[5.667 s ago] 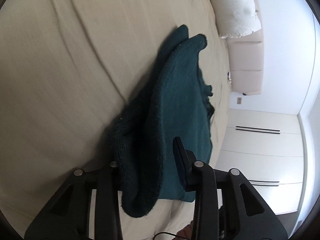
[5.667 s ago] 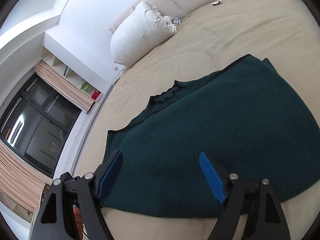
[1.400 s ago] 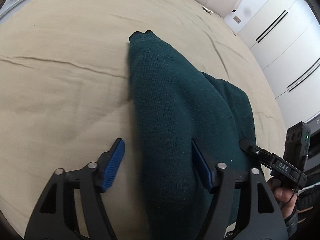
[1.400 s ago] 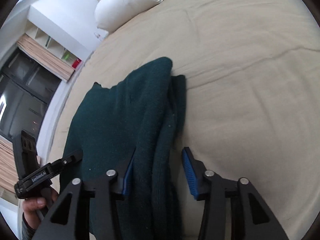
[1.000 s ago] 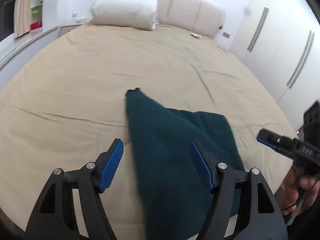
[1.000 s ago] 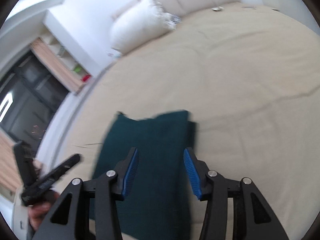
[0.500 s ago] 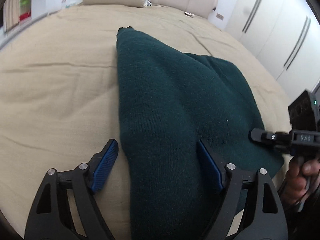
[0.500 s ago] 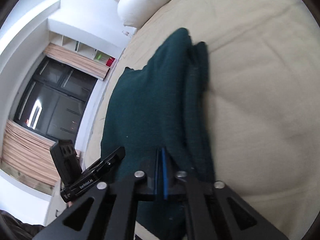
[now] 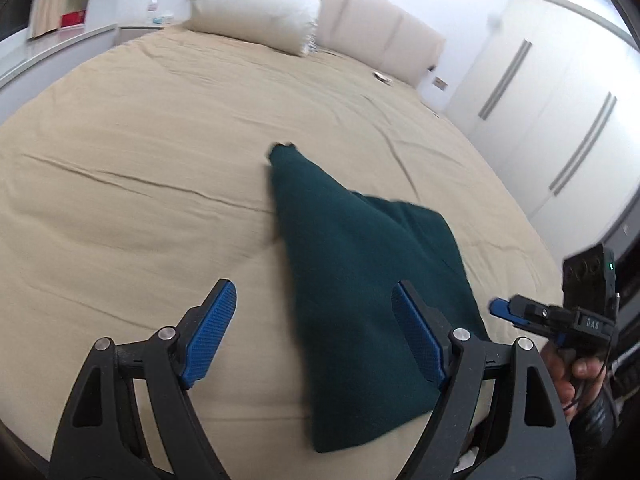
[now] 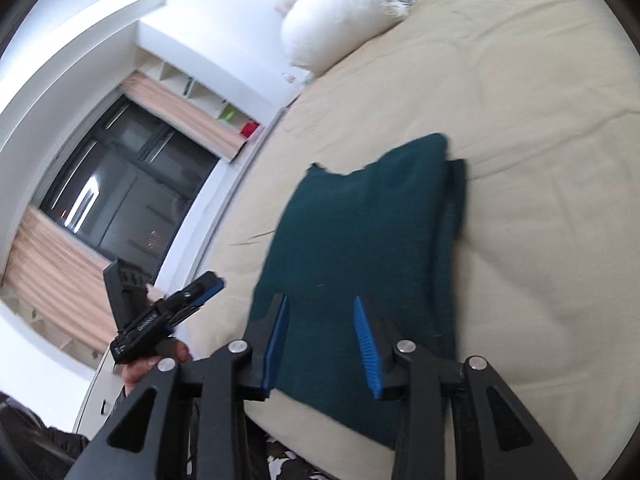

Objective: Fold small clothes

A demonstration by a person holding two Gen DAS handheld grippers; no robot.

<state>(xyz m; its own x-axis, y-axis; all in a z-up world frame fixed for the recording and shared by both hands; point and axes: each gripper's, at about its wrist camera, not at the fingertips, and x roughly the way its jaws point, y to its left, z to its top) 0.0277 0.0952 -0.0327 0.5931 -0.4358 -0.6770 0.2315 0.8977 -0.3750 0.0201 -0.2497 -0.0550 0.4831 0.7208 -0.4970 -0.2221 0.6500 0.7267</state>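
Note:
A dark green knitted sweater [image 9: 360, 260] lies folded into a long strip on the beige bed [image 9: 140, 180]. My left gripper [image 9: 316, 304] hovers over its near end, open wide, with nothing between the blue pads. In the right wrist view the sweater [image 10: 360, 232] lies flat with layered edges on its right side. My right gripper [image 10: 320, 304] hangs above its near edge, jaws opening, and the pads press on nothing. Each view shows the other gripper at its side: the right gripper [image 9: 504, 308] and the left gripper [image 10: 208, 284], each held by a hand.
A white pillow [image 9: 256, 12] leans on the padded headboard [image 9: 372, 36] at the far end of the bed. White wardrobe doors [image 9: 560, 120] stand to the right. A dark window [image 10: 120, 200] with curtains is on the left. A small object [image 9: 384, 77] lies near the headboard.
The right gripper's jaws, shut half a second ago, have parted. Both grippers have drawn back from the sweater, which now looks smaller and lies on the bed.

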